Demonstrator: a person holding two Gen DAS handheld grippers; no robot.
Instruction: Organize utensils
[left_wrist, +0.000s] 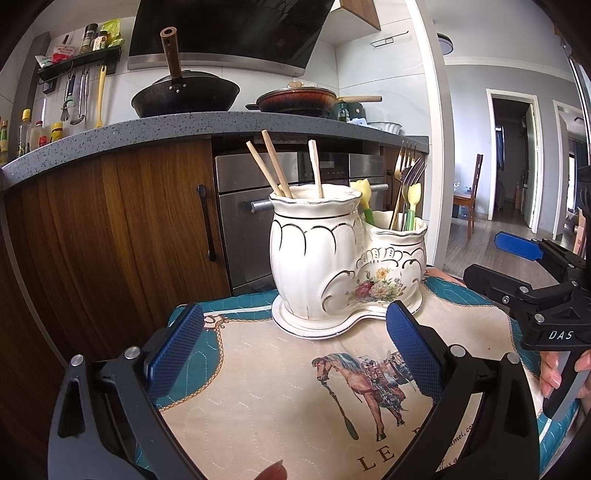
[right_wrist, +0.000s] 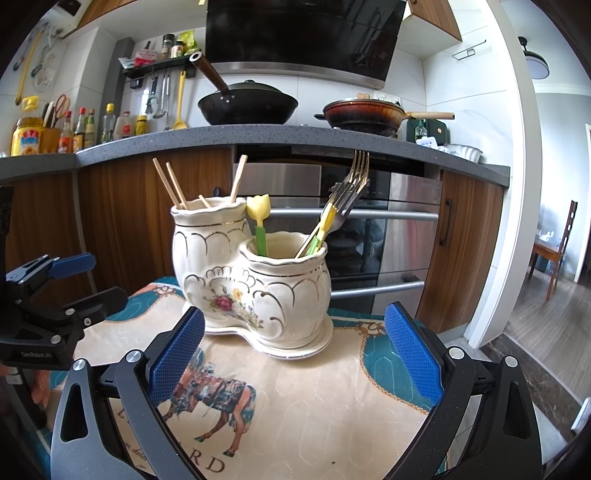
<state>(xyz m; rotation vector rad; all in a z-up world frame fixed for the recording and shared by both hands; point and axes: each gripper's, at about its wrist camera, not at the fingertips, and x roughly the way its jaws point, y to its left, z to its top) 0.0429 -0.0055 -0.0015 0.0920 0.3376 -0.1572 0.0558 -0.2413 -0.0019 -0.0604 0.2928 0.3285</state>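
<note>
A cream ceramic two-pot utensil holder (left_wrist: 332, 258) (right_wrist: 251, 273) with gold trim and a flower print stands on a quilted horse-print cloth (left_wrist: 280, 387) (right_wrist: 314, 391). The taller pot holds wooden chopsticks (left_wrist: 275, 164) (right_wrist: 173, 184). The shorter pot holds forks (left_wrist: 406, 173) (right_wrist: 351, 184) and yellow tulip-topped, green-handled utensils (left_wrist: 413, 201) (right_wrist: 258, 214). My left gripper (left_wrist: 295, 321) is open and empty, just short of the holder. My right gripper (right_wrist: 295, 328) is open and empty, facing the holder; it also shows at the right of the left wrist view (left_wrist: 517, 266).
Behind the cloth stand wooden cabinets (left_wrist: 110, 229) and a steel oven (right_wrist: 369, 229). The grey countertop (left_wrist: 184, 127) carries a black wok (left_wrist: 184, 94) and a brown pan (right_wrist: 365, 114). Bottles (right_wrist: 74, 129) stand at the left. A doorway and a wooden chair (left_wrist: 474, 192) lie at the right.
</note>
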